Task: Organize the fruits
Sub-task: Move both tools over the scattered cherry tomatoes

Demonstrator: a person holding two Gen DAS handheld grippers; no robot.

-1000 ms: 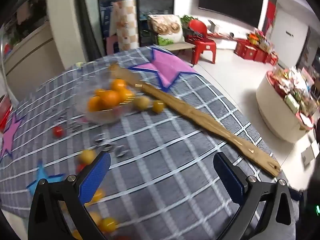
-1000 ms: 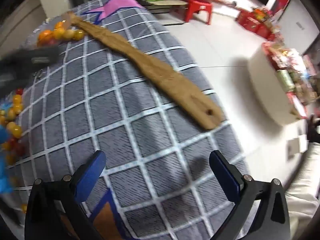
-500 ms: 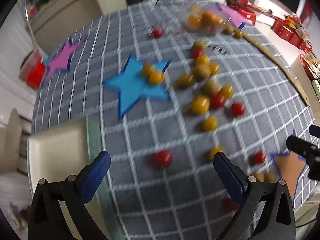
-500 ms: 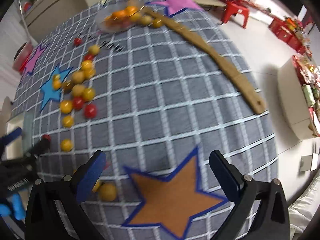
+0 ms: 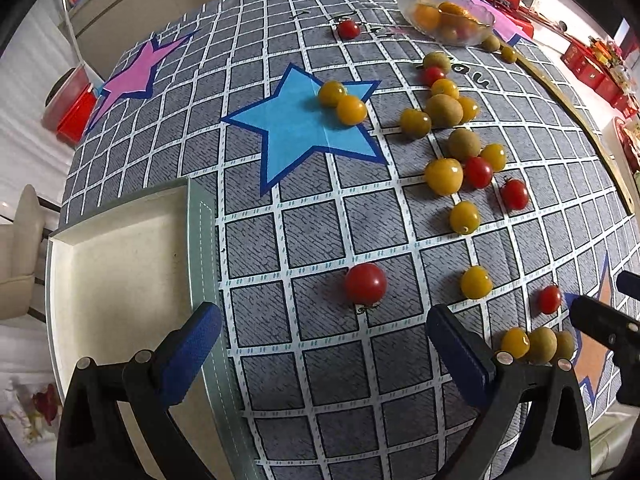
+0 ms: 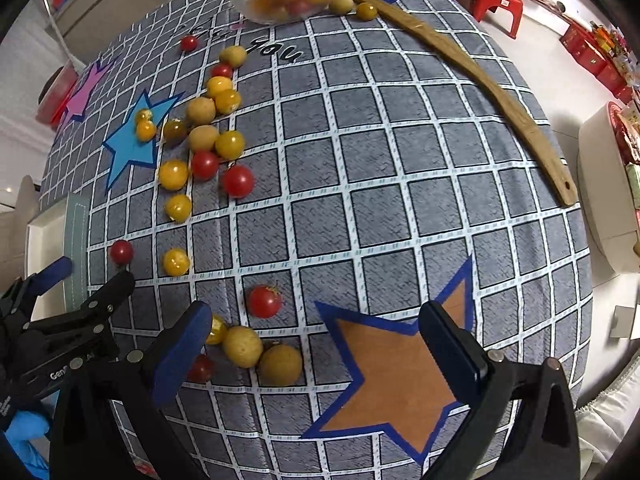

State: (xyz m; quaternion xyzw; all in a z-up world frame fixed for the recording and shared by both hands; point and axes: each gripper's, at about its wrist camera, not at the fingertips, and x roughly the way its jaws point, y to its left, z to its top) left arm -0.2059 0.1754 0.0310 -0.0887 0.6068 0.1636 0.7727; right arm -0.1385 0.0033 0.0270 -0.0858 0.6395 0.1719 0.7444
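So compared to a second ago the views are totally different. Back then the left wrist camera looked across at the glass bowl [image 5: 448,20] and the long wooden stick [image 6: 472,80], all blurry; now it looks down over the checked tablecloth [image 5: 304,232] with everything sharp. The white tray [image 5: 116,280] has come into view at the near left, and half a second ago it was already there but smeared. The right view used to show mostly stick and floor, now it has the orange star [image 6: 396,368] right between its fingers.

Left gripper [image 5: 320,348] has its jaws wide apart, nothing in them, hanging just near of a red cherry tomato [image 5: 365,283]. Right gripper [image 6: 316,344] is spread wide too, empty, over the orange star, with a red tomato [image 6: 264,301] just beyond.

Fruits: a loose scatter of yellow and red tomatoes [image 5: 444,176] across the middle of the cloth, two yellow ones [image 5: 351,109] on the blue star [image 5: 296,132], more in the bowl at the far side.

Hard to see: the tray is cut off by the left finger, a red fruit [image 6: 201,368] hides partly behind the right gripper's left finger, and the bowl contents blend together.
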